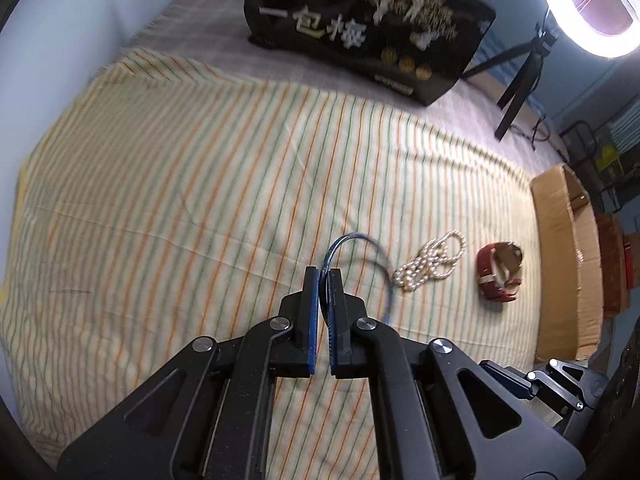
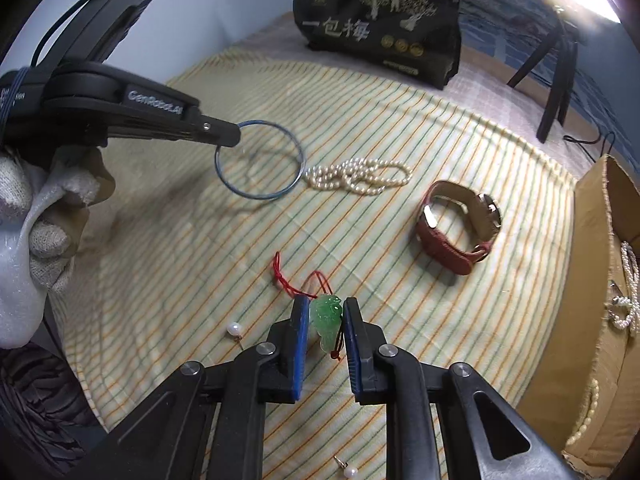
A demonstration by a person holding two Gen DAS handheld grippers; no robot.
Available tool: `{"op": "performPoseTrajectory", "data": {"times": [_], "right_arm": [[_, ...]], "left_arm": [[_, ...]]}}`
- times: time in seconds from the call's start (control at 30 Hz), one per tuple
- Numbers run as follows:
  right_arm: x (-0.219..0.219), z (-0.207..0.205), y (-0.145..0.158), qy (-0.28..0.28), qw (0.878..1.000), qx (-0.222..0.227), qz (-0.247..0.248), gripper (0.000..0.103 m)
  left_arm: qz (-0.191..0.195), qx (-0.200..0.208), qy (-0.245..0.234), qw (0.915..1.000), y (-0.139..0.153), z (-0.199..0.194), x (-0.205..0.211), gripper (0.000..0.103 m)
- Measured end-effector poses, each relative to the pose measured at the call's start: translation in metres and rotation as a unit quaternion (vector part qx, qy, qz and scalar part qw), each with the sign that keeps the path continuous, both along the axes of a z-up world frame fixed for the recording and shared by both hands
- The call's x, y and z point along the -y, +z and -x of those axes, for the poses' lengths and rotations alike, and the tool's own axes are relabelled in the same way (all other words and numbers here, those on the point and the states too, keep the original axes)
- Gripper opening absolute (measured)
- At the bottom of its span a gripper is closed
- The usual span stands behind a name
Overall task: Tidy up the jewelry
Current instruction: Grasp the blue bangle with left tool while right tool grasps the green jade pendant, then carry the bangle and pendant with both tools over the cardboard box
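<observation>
Pendant (image 2: pixel 327 320), green, sits between your right tongs (image 2: pixel 325 312) tips, long axis along fingers; jaws part open, close around it but grip not certain. Cardboard box (image 2: pixel 600 280) lies to your right, nearer this hand. Farther out, left tongs (image 1: pixel 325 280) pinch blue bangle (image 2: pixel 260 160) by rim, lifted off striped cloth (image 2: pixel 400 112), just beside pearl strand (image 2: pixel 360 176); watch (image 2: pixel 460 228) between strand and box.

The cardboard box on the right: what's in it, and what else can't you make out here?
- Cardboard box: right wrist view cuts it at the edge; only some pearl strands show. In the left wrist view its wall hides the inside.
- Watch: the face is turned away in both views.
- Green pendant: between the right gripper fingers, but actual contact is unclear.
- Pearl earrings: too small for detail.
</observation>
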State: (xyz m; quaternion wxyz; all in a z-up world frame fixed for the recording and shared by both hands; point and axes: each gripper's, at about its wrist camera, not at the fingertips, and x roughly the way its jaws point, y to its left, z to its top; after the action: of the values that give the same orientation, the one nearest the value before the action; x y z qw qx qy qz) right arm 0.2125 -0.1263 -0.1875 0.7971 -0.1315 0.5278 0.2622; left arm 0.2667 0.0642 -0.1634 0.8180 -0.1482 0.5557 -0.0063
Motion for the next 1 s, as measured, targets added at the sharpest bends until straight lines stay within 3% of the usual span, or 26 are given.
{"op": "performPoseTrajectory", "data": {"times": [0.57,1.0], "right_arm": [[0.014,0.014,0.048,-0.021,0.998,0.039,-0.049,0.015],[0.049,0.013,0.11,-0.057,0.989,0.099,-0.096,0.015]], "left_arm": [[0.023,0.076,-0.002,0.9969,0.061,0.023,0.011,0.001],[0.033,0.113,-0.035,0.9924,0.089,0.04,0.04,0.001]]}}
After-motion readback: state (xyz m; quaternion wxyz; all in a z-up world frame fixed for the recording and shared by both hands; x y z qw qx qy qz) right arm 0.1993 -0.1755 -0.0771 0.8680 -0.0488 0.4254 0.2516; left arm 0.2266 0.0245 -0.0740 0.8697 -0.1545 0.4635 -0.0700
